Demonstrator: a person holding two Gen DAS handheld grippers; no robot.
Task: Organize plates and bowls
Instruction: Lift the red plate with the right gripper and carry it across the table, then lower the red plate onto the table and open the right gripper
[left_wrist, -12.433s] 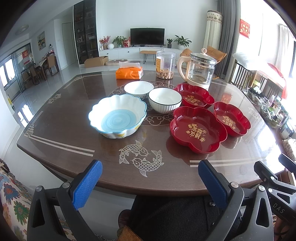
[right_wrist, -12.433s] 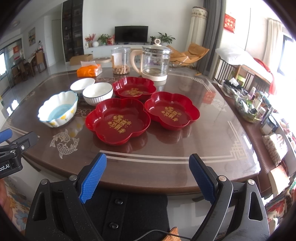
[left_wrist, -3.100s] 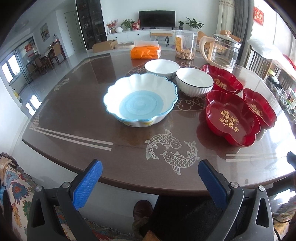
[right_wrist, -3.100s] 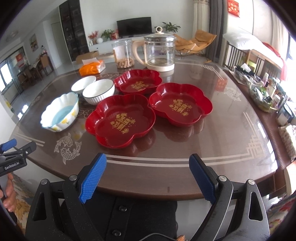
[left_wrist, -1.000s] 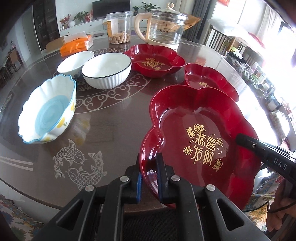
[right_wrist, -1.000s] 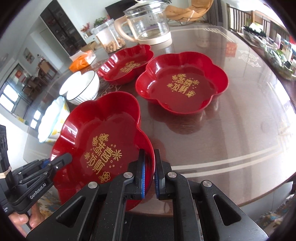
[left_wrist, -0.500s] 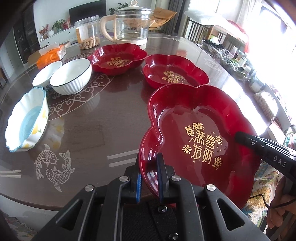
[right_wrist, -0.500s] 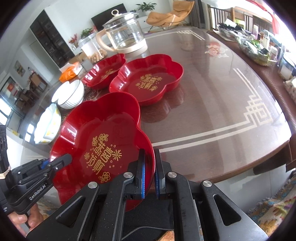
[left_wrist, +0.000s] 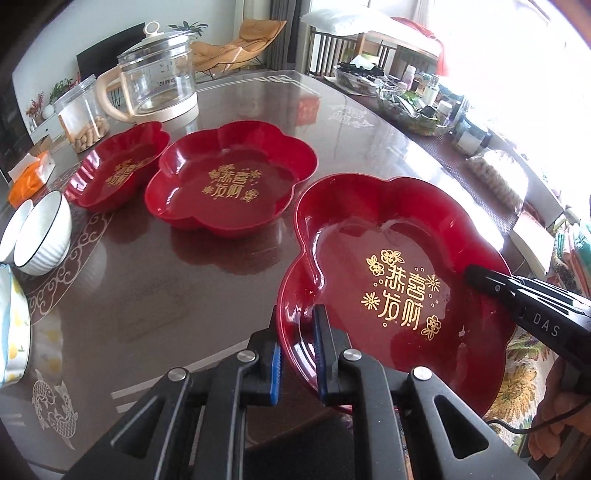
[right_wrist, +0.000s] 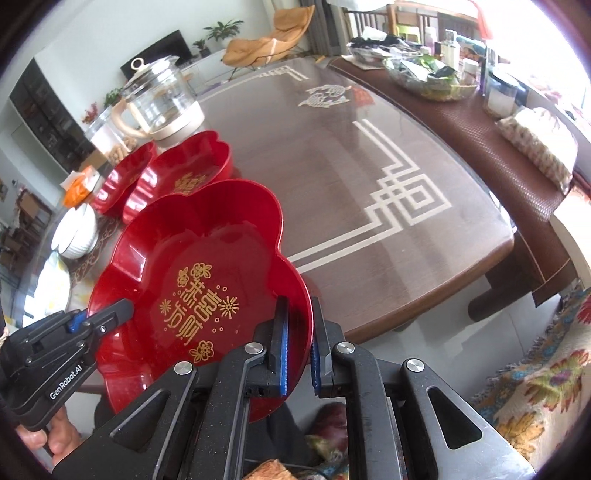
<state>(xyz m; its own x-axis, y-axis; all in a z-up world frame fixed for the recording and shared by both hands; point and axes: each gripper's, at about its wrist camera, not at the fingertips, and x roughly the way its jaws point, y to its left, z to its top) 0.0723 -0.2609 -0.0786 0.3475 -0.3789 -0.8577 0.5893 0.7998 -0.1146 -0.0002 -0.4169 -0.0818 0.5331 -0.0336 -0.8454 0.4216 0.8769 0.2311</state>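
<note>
A red flower-shaped plate with gold lettering (left_wrist: 399, 266) is held in the air over the table's near right edge. My left gripper (left_wrist: 297, 350) is shut on its left rim. My right gripper (right_wrist: 297, 332) is shut on its right rim, and the plate fills the right wrist view (right_wrist: 192, 280). Two more red plates (left_wrist: 229, 181) (left_wrist: 118, 170) sit on the table beyond it. White bowls (left_wrist: 40, 232) stand at the left, and the blue-and-white scalloped bowl (left_wrist: 13, 325) shows at the left edge.
A glass kettle (left_wrist: 159, 88) and a clear snack jar (left_wrist: 83, 118) stand at the back of the dark table (left_wrist: 147, 295). An orange tissue pack (left_wrist: 31, 177) lies far left. A cluttered side bench (right_wrist: 480, 122) runs along the right.
Both grippers have carried the red plate further right, off the table's middle toward its right edge. The other two red plates have shifted left in view.
</note>
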